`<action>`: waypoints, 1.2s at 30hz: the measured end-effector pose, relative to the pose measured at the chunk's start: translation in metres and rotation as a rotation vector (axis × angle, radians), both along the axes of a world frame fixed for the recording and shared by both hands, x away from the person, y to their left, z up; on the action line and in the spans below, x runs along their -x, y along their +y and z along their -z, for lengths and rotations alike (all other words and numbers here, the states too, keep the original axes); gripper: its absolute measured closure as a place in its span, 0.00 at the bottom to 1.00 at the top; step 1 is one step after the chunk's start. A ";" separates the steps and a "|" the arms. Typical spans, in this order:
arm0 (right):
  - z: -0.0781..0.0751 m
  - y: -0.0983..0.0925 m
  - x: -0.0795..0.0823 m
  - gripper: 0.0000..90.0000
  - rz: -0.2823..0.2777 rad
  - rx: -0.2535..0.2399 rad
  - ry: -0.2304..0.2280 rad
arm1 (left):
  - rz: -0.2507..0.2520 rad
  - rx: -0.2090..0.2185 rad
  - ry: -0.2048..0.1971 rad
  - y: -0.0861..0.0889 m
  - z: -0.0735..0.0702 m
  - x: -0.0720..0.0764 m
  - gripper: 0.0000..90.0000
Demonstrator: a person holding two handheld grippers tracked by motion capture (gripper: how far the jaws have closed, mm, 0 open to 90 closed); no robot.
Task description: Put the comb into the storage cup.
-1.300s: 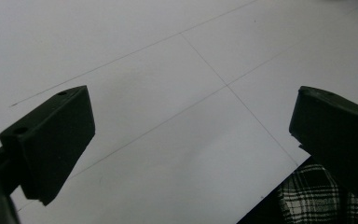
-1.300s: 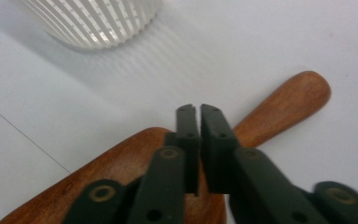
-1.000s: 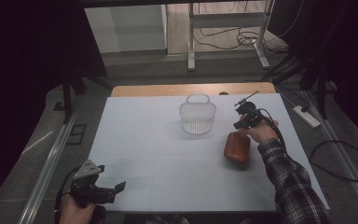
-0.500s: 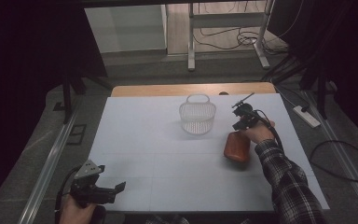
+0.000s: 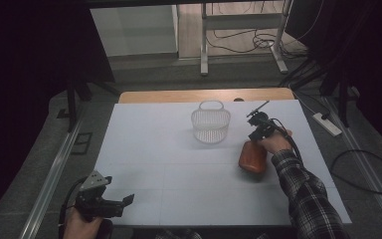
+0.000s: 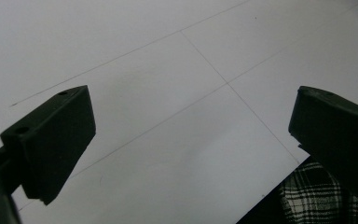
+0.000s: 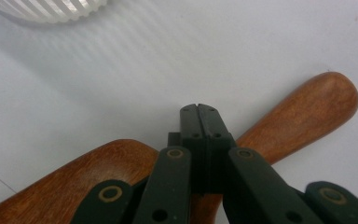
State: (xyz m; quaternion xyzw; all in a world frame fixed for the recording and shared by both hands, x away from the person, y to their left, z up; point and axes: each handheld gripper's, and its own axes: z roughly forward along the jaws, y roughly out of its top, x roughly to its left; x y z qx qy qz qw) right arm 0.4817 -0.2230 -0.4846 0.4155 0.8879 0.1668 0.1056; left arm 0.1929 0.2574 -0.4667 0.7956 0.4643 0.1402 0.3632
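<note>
At the near edge of the white table [image 5: 144, 164], the left gripper [image 5: 114, 203] rests in the person's hand with its jaws spread wide over bare surface and nothing between them; a patch of checked sleeve [image 6: 326, 200] shows at the corner of the left gripper view. Farther in, on the right side, the right gripper [image 7: 199, 112] has its jaws pressed tight together, seemingly pinching the narrow neck of a wooden scoop [image 7: 303, 116], with the handle running off one way and the broad bowl the other; I cannot tell exactly how much wood sits between the pads. In the high view the scoop [image 5: 252, 157] hangs or leans just below the hand, low over the table. Beyond it, near but apart, stands the white slatted basket [image 5: 210, 124]. The grip is thin and off-centre, so the heavy bowl could likely swing or twist out on the way. Coming in too low might knock the light basket over or push it away.
</note>
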 end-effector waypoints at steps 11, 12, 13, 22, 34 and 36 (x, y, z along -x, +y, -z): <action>0.000 -0.009 0.000 0.99 0.025 -0.007 0.005 | -0.001 -0.003 0.002 0.000 0.000 0.000 0.01; 0.000 -0.012 0.001 0.99 0.026 0.003 0.005 | 0.000 -0.004 0.003 0.000 0.000 0.000 0.01; 0.000 -0.013 0.001 0.99 0.030 0.004 0.004 | 0.000 -0.004 0.003 0.000 0.000 0.000 0.01; -0.001 -0.023 0.006 0.99 0.037 0.017 0.005 | -0.002 -0.004 0.004 0.000 0.000 0.000 0.01; 0.005 -0.046 0.020 0.99 0.061 0.018 0.022 | -0.001 -0.007 0.005 -0.001 0.000 -0.001 0.02; 0.005 -0.048 0.023 0.99 0.068 0.009 0.022 | 0.000 -0.007 0.005 -0.001 0.000 -0.001 0.02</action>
